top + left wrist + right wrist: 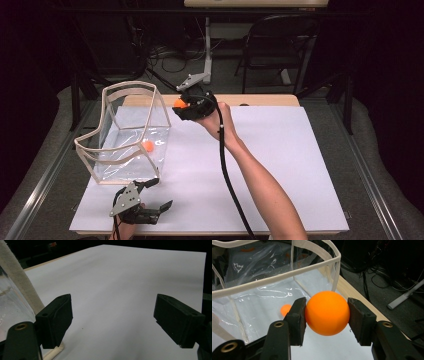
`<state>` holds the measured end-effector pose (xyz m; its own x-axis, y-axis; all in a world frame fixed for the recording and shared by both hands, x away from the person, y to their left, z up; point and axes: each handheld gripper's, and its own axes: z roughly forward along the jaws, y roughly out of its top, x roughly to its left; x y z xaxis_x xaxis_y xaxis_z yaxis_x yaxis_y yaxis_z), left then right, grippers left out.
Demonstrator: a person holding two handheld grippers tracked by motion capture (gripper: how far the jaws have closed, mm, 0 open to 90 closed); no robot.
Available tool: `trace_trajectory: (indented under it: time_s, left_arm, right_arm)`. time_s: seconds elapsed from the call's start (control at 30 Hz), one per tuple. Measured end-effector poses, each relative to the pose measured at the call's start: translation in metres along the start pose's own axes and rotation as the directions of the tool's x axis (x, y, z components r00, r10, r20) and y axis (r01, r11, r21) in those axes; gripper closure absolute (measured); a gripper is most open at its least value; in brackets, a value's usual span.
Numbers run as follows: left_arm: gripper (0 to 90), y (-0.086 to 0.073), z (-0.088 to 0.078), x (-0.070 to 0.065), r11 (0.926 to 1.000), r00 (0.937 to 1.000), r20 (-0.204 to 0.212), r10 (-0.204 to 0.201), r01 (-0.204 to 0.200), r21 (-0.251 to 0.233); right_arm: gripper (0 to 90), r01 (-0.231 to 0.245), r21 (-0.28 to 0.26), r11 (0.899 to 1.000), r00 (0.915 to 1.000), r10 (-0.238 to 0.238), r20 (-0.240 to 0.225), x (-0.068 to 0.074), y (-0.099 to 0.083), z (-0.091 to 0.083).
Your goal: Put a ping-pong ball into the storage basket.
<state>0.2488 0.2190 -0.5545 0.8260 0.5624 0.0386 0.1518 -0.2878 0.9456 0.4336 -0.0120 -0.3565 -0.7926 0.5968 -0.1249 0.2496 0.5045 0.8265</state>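
An orange ball (327,313) is clamped between the two black jaws of my right gripper (327,316), held above the white mat just beside the clear bag. In the high view that right gripper (186,106) sits at the far middle of the table, with the ball (179,104) at its tip, close to the bag's right wall. The clear plastic bag (131,131) with a cream fabric rim stands open at the left. A second orange ball (148,146) (285,309) lies inside it. My left gripper (152,194) (113,320) rests open and empty near the front edge.
A white mat (280,165) covers the wooden table (265,99). The bag's cream rim (17,277) stands close to my left gripper's left jaw. A black cable (227,175) trails along the forearm. Behind the table are a chair (280,45) and floor cables.
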Motion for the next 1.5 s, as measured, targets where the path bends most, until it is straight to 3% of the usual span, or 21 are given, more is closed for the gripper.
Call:
trace_trajectory:
  time_s: [1.3,1.5]
  left_arm:
    - [15.7,0.0,-0.001,0.0,1.0,1.0,-0.007,-0.004,0.004,-0.002]
    - [15.7,0.0,-0.001,0.001,1.0,1.0,0.007,-0.003,0.003,0.004]
  right_arm:
    - [51.2,0.044,-0.012,0.999,0.9986,-0.044,-0.028,0.013,0.032,0.005]
    - [51.2,0.052,-0.016,0.999,0.9981,-0.052,-0.034,0.017,0.036,0.007]
